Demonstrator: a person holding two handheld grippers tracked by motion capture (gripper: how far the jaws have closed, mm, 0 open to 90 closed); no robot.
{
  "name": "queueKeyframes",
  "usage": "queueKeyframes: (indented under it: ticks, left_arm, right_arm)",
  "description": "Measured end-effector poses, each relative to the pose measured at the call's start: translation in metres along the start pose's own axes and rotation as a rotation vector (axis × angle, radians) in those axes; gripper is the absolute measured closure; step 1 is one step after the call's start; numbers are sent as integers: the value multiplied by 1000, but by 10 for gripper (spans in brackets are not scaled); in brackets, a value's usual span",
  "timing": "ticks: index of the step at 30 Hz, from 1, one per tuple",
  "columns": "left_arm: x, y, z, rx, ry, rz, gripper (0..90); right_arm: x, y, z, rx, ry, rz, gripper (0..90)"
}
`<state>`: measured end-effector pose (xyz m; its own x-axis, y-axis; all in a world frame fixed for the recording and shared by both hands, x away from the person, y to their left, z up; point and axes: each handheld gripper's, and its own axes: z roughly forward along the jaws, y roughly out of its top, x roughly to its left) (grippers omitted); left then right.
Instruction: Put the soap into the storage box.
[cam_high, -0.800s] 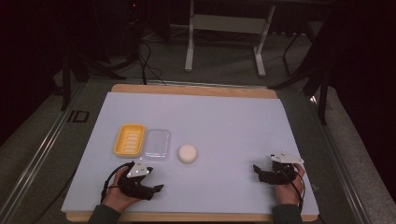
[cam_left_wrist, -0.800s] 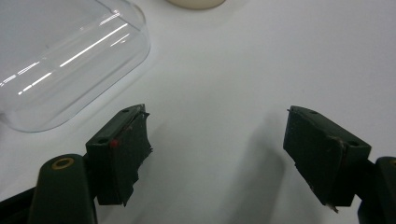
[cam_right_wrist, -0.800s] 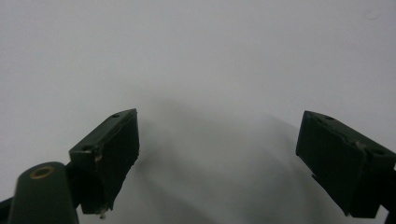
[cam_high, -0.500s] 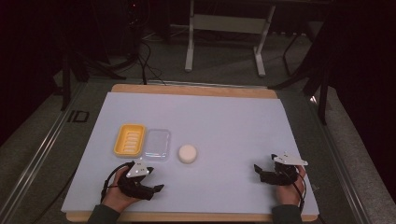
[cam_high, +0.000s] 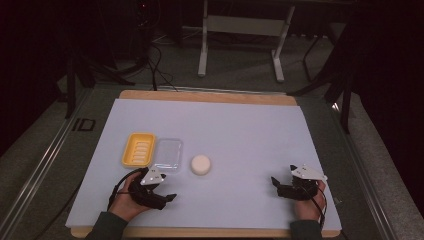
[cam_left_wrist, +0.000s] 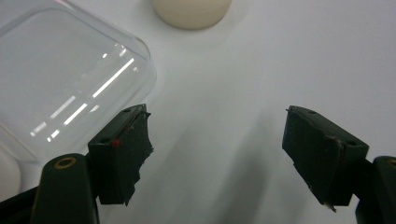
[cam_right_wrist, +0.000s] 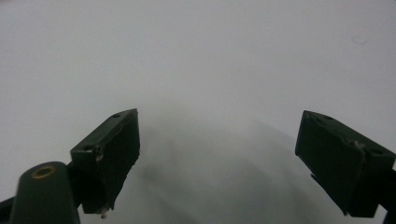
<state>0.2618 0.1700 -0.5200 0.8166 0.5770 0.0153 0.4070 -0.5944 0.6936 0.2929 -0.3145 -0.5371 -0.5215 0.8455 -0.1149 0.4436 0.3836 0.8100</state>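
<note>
White sheet (cam_high: 240, 130) covers the table; dim room, perhaps metal stands; both grippers gape empty.

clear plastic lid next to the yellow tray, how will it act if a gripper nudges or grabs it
The clear lid looks thin and glossy, so it would probably slide easily on the smooth white table cover when pushed. It lies flat and shallow beside the yellow tray, so tipping seems unlikely. Being thin-walled, it may flex if pinched by an edge, and feel light.
</note>
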Motion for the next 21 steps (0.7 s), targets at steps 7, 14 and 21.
queueKeyframes:
  ticks: [7, 14, 21]
  left_arm:
    - [1, 13, 0, 25, 16, 46, 247]
    - [4, 25, 0, 38, 16, 72, 248]
    - [7, 37, 0, 60, 16, 102, 247]
  right_arm:
    - [0, 0, 0, -4, 1, 1, 140]
    - [1, 0, 0, 2, 2, -10, 140]
    - [1, 0, 0, -1, -4, -5, 140]
